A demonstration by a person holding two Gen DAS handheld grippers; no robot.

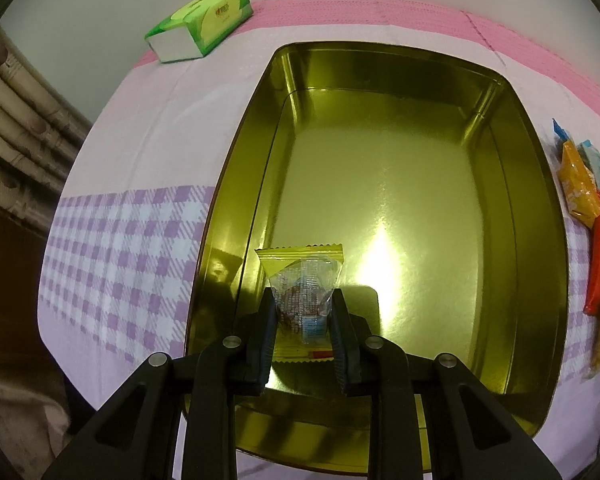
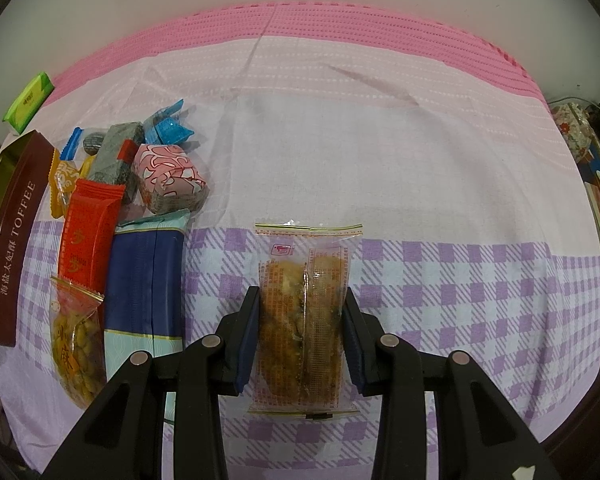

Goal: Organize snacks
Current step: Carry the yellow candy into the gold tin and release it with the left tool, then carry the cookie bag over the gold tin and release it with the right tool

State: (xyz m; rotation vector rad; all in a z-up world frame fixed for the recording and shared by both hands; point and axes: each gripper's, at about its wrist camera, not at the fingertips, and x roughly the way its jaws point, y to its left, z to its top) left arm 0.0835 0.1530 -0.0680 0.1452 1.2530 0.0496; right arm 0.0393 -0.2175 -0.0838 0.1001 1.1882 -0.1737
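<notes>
In the left wrist view, my left gripper (image 1: 302,298) is shut on a small yellow-edged clear snack packet (image 1: 302,280), held over the near left part of an open gold tin (image 1: 512,208), whose floor is bare. In the right wrist view, my right gripper (image 2: 302,300) is shut on a long clear packet of brown crispy snack (image 2: 306,312), held above the checked tablecloth. A pile of snacks (image 2: 120,200) lies to its left: a red packet, a navy-blue packet, a pink wrapped block, blue candies and a bag of yellow nuts.
A green tissue pack (image 1: 202,22) lies at the table's far left corner. The tin's brown TOFFEE side (image 2: 10,240) stands left of the snack pile. Curtains hang at far left. Cluttered items (image 2: 596,184) sit off the table's right edge.
</notes>
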